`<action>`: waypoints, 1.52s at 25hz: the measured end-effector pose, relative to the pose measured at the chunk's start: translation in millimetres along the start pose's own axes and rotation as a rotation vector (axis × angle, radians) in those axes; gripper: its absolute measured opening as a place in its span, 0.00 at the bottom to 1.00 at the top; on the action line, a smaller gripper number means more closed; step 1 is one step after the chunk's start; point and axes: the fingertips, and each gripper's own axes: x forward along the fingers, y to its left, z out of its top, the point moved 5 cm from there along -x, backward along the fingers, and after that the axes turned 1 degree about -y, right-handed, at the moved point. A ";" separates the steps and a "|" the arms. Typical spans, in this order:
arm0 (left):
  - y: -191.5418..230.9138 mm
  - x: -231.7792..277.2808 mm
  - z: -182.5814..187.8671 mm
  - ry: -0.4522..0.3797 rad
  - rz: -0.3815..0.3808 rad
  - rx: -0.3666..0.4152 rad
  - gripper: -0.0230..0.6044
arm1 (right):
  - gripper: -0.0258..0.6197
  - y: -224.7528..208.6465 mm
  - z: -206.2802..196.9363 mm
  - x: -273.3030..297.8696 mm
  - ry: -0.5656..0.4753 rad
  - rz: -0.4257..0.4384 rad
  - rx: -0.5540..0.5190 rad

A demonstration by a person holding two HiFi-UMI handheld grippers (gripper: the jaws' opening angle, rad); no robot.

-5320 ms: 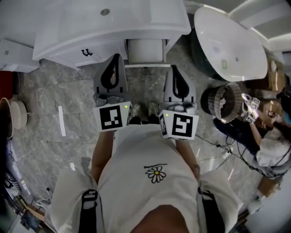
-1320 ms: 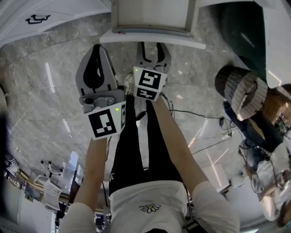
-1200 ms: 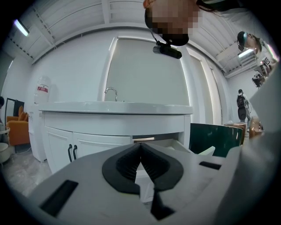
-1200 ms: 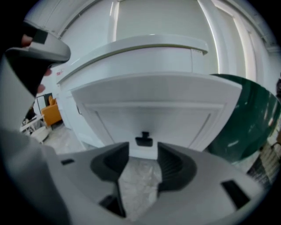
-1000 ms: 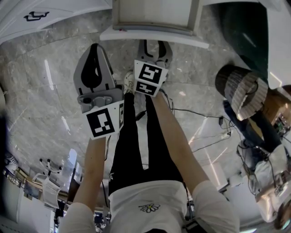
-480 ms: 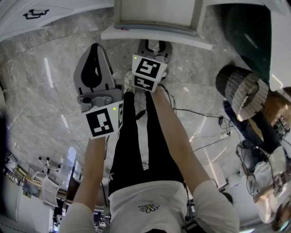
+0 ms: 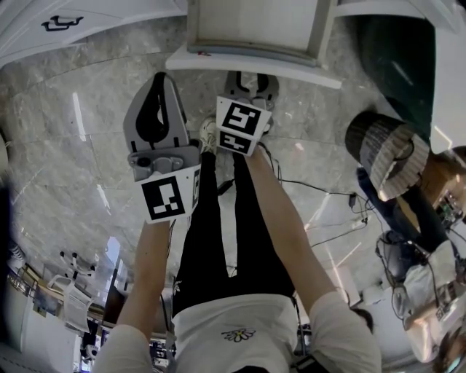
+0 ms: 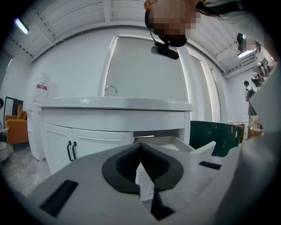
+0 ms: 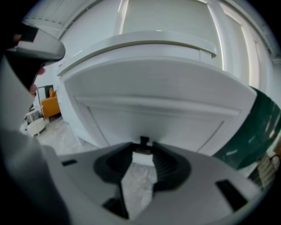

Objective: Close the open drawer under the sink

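The white drawer (image 7: pixel 251 64) stands pulled out of the vanity at the top of the head view, and its front panel (image 9: pixel 153 92) fills the right gripper view. My right gripper (image 7: pixel 247 79) is at the lower edge of that front. Its jaws are closing, and the small dark handle (image 9: pixel 143 141) and a white bit of the front sit between the fingertips (image 9: pixel 143 151), touching both pads. My left gripper (image 7: pixel 163 79) hangs shut and empty over the floor, left of the drawer. The left gripper view shows those closed pads (image 8: pixel 140 147) with the open drawer (image 8: pixel 175 143) beyond.
Cabinet doors with black handles (image 7: pixel 62 22) stand left of the drawer. A dark green tub (image 7: pixel 397 44) and a woven basket (image 7: pixel 386 153) are at the right, with cables (image 7: pixel 328 197) on the marble floor. Another person (image 7: pixel 437 291) is at the far right.
The right gripper's jaws have narrowed from wide open onto the drawer's handle. Neither hand has shifted. Since the earliest frame the person has crouched close to the drawer.
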 end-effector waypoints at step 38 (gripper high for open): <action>2.0 18.4 15.3 -0.053 -0.003 0.032 0.07 | 0.28 -0.4 28.9 -13.3 -0.030 0.025 -0.033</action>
